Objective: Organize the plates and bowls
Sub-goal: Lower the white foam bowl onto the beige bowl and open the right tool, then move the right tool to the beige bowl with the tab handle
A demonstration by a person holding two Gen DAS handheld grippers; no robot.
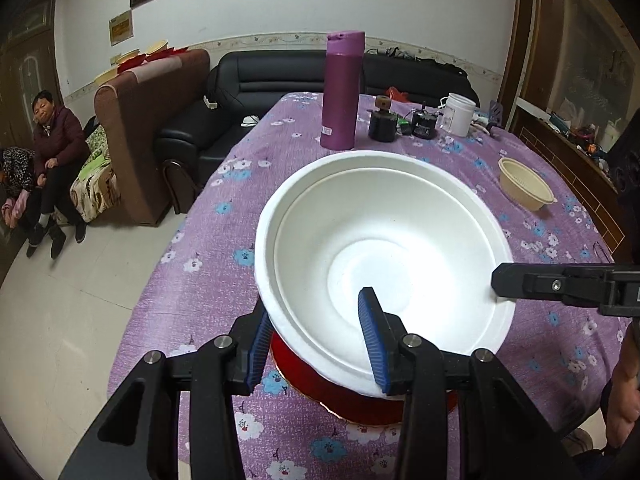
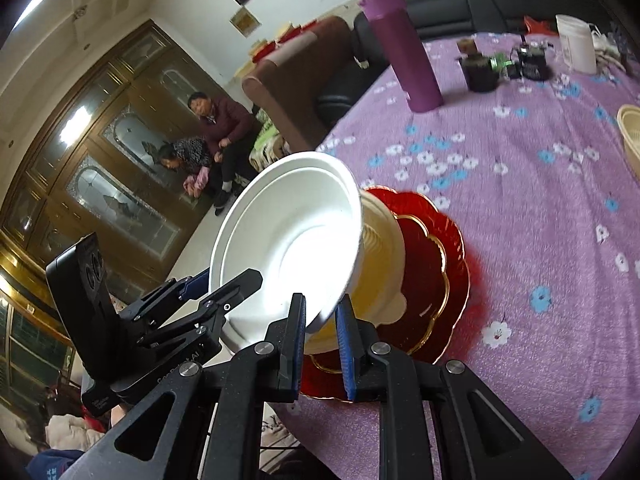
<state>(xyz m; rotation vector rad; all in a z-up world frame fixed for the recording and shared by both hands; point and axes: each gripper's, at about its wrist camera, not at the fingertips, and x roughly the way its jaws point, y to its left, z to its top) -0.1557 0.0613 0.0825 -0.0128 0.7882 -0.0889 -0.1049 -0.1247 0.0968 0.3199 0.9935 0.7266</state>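
A big white bowl (image 1: 380, 240) fills the left wrist view. My left gripper (image 1: 316, 304) is shut on its near rim, one pad outside the wall and one inside. In the right wrist view the white bowl (image 2: 296, 232) sits tilted over a cream bowl (image 2: 380, 264), which rests on a red gold-edged plate (image 2: 436, 264). My right gripper (image 2: 321, 300) is shut on the white bowl's rim. One of its fingers (image 1: 508, 280) shows at the bowl's right edge. The red plate (image 1: 360, 400) peeks out beneath; the cream bowl is hidden there.
A second cream bowl (image 1: 524, 188) stands apart on the purple flowered tablecloth (image 1: 208, 280). Behind are a purple flask (image 1: 342, 92), a white jar (image 1: 458, 114) and small dark items (image 1: 384, 122). The table's edge drops to the floor on the left, where people (image 1: 56, 152) sit by sofas.
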